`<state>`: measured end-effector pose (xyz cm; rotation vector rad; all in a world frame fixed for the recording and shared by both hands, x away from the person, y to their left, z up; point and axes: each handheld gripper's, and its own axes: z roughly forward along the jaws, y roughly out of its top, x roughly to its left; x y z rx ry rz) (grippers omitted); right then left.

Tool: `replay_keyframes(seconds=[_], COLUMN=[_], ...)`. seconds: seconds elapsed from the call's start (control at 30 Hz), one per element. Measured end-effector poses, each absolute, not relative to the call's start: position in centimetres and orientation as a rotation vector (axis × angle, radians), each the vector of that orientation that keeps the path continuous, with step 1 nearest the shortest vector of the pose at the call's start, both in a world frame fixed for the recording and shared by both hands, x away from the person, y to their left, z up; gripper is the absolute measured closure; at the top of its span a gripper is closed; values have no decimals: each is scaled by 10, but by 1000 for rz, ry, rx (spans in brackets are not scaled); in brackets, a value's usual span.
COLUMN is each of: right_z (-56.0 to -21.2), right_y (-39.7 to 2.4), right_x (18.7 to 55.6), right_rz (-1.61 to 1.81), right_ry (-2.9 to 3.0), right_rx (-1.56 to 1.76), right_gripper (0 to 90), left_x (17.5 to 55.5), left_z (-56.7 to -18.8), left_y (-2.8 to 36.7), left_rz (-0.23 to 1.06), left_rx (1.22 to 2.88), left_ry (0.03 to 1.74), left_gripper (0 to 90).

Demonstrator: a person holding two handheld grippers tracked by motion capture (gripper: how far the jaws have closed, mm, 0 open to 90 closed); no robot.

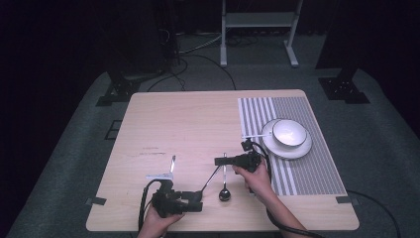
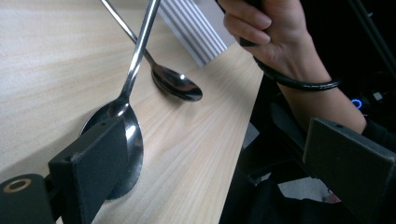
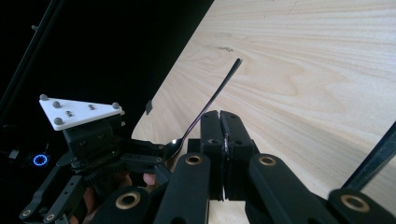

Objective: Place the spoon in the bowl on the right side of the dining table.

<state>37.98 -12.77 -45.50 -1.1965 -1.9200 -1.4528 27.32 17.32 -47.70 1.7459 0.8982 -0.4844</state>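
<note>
Three metal spoons lie near the table's front. My right gripper (image 1: 218, 161) (image 3: 223, 116) is shut on the handle end of the slanted spoon (image 1: 208, 181) (image 2: 135, 65). That spoon's bowl rests on the wood beside one jaw of my left gripper (image 1: 198, 201) (image 2: 217, 154), which stands wide open and grips nothing. A second spoon (image 1: 224, 191) (image 2: 180, 86) lies flat just right of it, bowl toward the front edge. The third spoon (image 1: 173, 162) (image 3: 215, 93) lies behind the left gripper, its bowl partly hidden.
A grey striped placemat (image 1: 302, 171) covers the table's right side, with a white bowl (image 1: 288, 132) on a white plate (image 1: 297, 151). The wooden table (image 1: 188, 124) is bare at the back left. The front edge runs close to both hands.
</note>
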Motion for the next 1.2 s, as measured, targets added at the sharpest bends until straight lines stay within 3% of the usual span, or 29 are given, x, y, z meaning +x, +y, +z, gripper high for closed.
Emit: replay_keyframes(seconds=[1.2], right_z=[-431], right_y=[-172], right_x=[404], right_rz=[-1522], right_ry=[-1897], right_rx=[-1340], right_gripper=[886], left_x=[270], left_z=[-468], left_y=[186], left_rz=[-425], left_rx=[1707], left_ry=[893], left_gripper=[53])
